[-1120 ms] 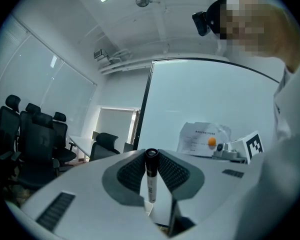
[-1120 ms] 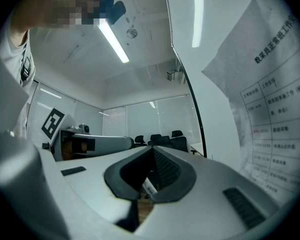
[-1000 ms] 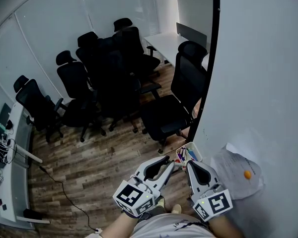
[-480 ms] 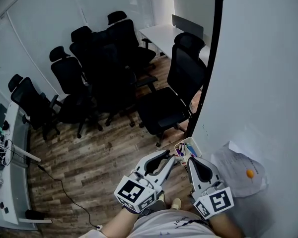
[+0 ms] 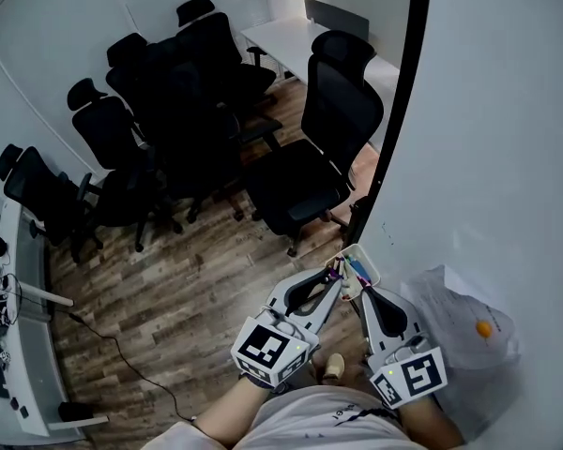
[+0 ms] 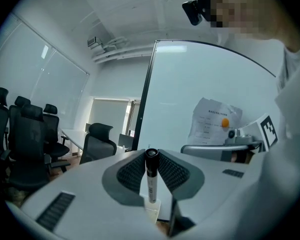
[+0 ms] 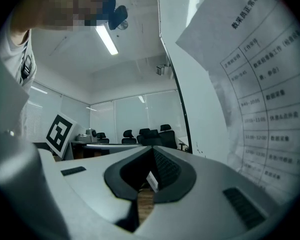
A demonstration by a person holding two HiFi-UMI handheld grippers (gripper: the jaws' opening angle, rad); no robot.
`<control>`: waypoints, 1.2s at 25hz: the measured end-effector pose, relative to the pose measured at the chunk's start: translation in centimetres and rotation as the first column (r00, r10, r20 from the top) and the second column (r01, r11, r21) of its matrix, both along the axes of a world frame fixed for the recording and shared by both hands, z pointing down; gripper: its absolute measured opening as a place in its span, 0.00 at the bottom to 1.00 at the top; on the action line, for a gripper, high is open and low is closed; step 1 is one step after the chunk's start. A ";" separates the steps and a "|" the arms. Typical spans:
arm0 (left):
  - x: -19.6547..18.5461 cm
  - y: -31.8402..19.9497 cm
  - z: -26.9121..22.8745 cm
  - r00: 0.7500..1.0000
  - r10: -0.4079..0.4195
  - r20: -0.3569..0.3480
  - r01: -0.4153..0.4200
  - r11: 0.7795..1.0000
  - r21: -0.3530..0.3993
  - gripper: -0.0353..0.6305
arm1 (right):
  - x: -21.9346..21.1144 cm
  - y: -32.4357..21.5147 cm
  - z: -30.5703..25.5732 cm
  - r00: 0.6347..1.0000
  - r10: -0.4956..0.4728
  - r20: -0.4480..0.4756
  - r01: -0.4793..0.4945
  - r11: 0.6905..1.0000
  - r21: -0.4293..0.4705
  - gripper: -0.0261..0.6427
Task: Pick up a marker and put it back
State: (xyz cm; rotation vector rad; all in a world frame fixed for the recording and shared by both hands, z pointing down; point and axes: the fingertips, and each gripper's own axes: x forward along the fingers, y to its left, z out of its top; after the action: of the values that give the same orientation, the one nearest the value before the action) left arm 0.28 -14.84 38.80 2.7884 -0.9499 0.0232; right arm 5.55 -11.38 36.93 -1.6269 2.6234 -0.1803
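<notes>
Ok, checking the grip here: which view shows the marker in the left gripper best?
The left gripper view: the marker stands upright, black cap up, clamped by the left gripper. The head view shows that gripper's tip, but the marker there is too small to tell. In the right gripper view I cannot make it out.

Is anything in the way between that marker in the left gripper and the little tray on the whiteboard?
Nothing visible. The marker, clamped upright in the left gripper, is right at the tray; only other pens in it crowd the spot. The right gripper sits beside, not between.
</notes>
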 end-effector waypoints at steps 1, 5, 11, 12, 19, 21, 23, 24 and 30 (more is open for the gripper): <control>0.3 -0.3 0.6 1.000 0.009 0.009 -0.009 1.000 -0.002 0.18 | 0.1 -0.2 0.2 1.000 0.008 -0.001 -0.008 1.000 -0.007 0.06; 1.8 -1.6 3.8 0.997 0.047 0.055 -0.047 0.999 -0.007 0.18 | 0.5 -1.0 1.3 0.999 0.040 -0.002 -0.040 0.998 -0.038 0.06; 3.3 -3.4 9.6 0.991 0.078 0.104 -0.076 0.997 -0.027 0.18 | 0.4 -2.7 4.0 0.997 0.075 -0.005 -0.075 0.993 -0.088 0.06; 3.6 -3.6 10.6 0.990 0.085 0.112 -0.082 0.996 -0.033 0.18 | 0.5 -3.0 4.5 0.997 0.080 -0.006 -0.080 0.992 -0.095 0.06; 4.8 -4.9 16.1 0.982 0.142 0.126 -0.131 0.987 -0.095 0.18 | 0.2 -4.5 6.8 0.993 0.117 -0.016 -0.118 0.984 -0.131 0.06; 5.0 -5.1 17.3 0.980 0.155 0.124 -0.142 0.984 -0.108 0.18 | 0.2 -4.6 7.5 0.991 0.130 -0.021 -0.132 0.981 -0.140 0.06; 5.1 -5.0 18.2 0.978 0.167 0.124 -0.153 0.982 -0.113 0.18 | 0.3 -4.7 8.0 0.989 0.145 -0.025 -0.147 0.978 -0.148 0.06; 5.2 -5.0 18.7 0.977 0.173 0.126 -0.159 0.981 -0.112 0.18 | 0.3 -4.7 8.3 0.988 0.150 -0.026 -0.152 0.977 -0.151 0.06; 4.6 -4.6 19.3 0.973 0.190 0.133 -0.180 0.980 -0.085 0.18 | -0.5 -5.0 9.2 0.988 0.151 -0.022 -0.153 0.976 -0.157 0.06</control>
State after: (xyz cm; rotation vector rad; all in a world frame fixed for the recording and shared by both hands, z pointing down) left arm 4.91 -19.47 58.14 2.8275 -0.6980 0.2785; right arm 5.07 -16.36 46.17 -1.8733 2.5357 -0.3839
